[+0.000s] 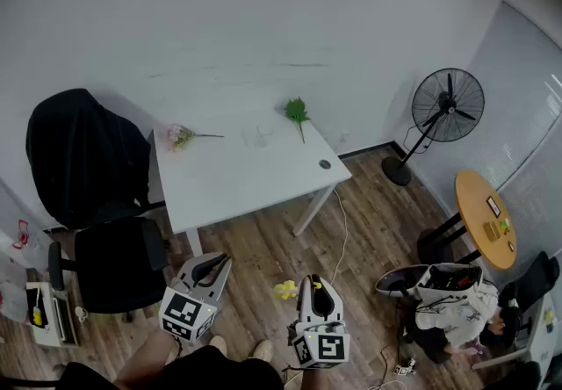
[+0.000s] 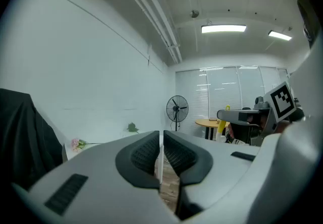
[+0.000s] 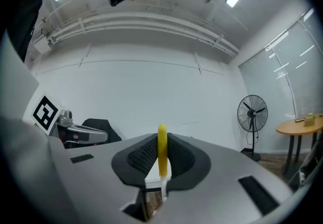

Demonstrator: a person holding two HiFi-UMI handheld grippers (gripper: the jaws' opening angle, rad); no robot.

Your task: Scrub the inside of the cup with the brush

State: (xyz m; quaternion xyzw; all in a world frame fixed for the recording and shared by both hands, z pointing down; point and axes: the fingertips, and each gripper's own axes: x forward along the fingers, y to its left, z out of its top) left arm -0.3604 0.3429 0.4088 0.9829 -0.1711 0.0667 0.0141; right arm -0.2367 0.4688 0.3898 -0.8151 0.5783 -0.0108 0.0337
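The right gripper [image 3: 161,138] pinches the thin yellow brush [image 3: 162,156] by its handle, and the left gripper [image 2: 161,142] is pressed together on nothing. The cup [image 1: 259,135] is on the table [image 1: 219,191], well ahead of both grippers. It seems clear glass, so probably light, stiff, slippery and fragile; a gentle hold across its wall looks best.

I note: my grey right gripper [image 3: 162,140], black ribbed pads [image 3: 143,156]; slim plastic brush handle [image 3: 162,160] yellow; rectangular table [image 1: 237,182] white.
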